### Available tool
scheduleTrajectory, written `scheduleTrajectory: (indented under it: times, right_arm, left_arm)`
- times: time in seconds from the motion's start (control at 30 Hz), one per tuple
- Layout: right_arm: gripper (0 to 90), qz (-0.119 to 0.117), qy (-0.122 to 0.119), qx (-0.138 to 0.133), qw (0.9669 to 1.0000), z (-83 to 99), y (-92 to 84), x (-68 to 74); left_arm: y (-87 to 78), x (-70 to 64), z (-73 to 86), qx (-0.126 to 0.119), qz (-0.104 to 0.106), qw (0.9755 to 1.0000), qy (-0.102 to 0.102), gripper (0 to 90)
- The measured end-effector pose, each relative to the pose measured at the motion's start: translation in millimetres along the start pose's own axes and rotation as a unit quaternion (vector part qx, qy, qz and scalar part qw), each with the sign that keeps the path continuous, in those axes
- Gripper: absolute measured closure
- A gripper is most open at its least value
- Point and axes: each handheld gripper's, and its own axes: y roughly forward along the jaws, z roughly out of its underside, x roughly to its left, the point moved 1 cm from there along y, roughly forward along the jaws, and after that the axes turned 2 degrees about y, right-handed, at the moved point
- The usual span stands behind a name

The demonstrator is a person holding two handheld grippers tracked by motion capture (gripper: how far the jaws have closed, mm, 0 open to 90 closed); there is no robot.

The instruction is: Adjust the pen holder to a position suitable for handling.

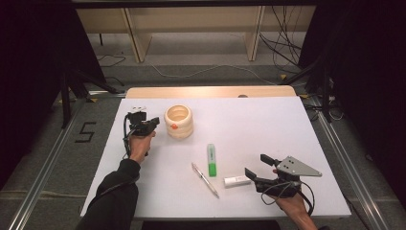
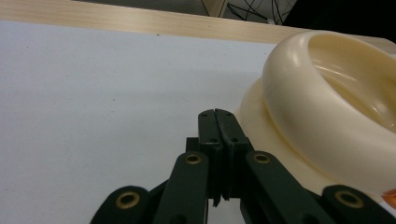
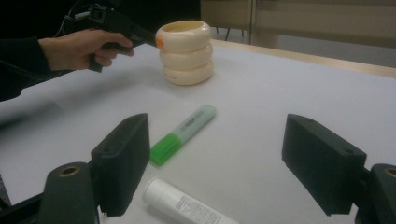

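A cream ribbed cup (image 1: 179, 121) stands upright at the back left of the white tabletop (image 1: 249, 124). My left gripper (image 1: 153, 120) is just left of it with the jaws shut and nothing between them. In the left gripper view the closed tips (image 2: 217, 114) sit beside the cup's rim (image 2: 327, 102). A green highlighter (image 1: 211, 160), a pen (image 1: 205, 179) and a white tube (image 1: 237, 181) lie near the front. My right gripper (image 1: 256, 165) is open just right of the tube. In the right gripper view its jaws (image 3: 219, 140) frame the highlighter (image 3: 184, 133) and the tube (image 3: 182, 205).
A small orange mark (image 3: 159, 42) shows on the cup's side facing the left gripper (image 3: 140, 33). A wooden strip (image 1: 210, 92) runs along the table's far edge. Shelving legs and cables (image 1: 282, 48) are on the floor beyond.
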Motion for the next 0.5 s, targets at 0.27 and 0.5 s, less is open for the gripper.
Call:
scheduleTrajectory:
  times: [0.27,0.5]
  right_arm:
    - [24.4,-0.001,0.002,0.000,1.0000,0.1,0.1,0.7]
    - [24.4,-0.002,0.002,0.003,1.0000,0.3,0.6,0.1]
  left_arm:
    - [13.6,-9.4,0.4,0.009,0.011,0.9999,0.007,89.2]
    - [17.6,-11.7,0.5,0.013,0.016,0.9997,0.009,89.3]
